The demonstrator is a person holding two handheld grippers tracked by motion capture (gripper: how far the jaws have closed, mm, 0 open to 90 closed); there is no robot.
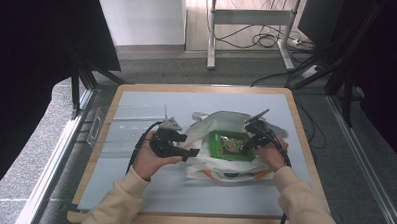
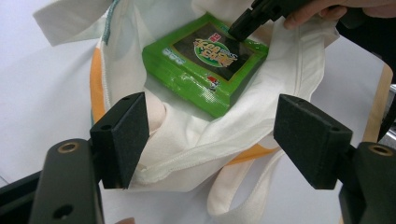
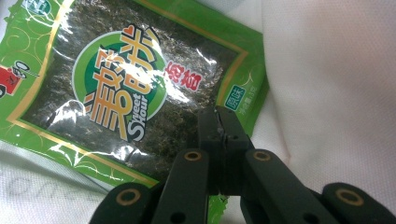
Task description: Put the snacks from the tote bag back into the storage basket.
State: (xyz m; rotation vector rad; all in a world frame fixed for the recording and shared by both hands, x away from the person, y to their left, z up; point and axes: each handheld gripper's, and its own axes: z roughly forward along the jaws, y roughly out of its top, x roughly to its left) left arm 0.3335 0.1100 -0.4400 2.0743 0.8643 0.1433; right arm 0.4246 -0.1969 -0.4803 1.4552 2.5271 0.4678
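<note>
Item: green seaweed snack packet [image 1: 229, 144], flat, label up, lying inside the mouth of a white cloth bag [image 1: 211, 123] with orange trim. The bag lies slumped on the pale blue counter [image 1: 133, 190], near its middle.

Right tongs [image 1: 249, 142]: closed, jaws pressed together with their tips at the packet's edge nearest that hand. In the right gripper view the packet's rim seems to run under the closed tips, though whether it is actually pinched is hard to make out.

Left tongs [image 2: 211, 140]: jaws wide apart, straddling the bag's near rim; one pad [image 2: 125, 135] sits against the folded cloth, the other stands clear of it.

Also present: a clear plastic container [image 1: 106, 124] at the counter's left edge.
</note>
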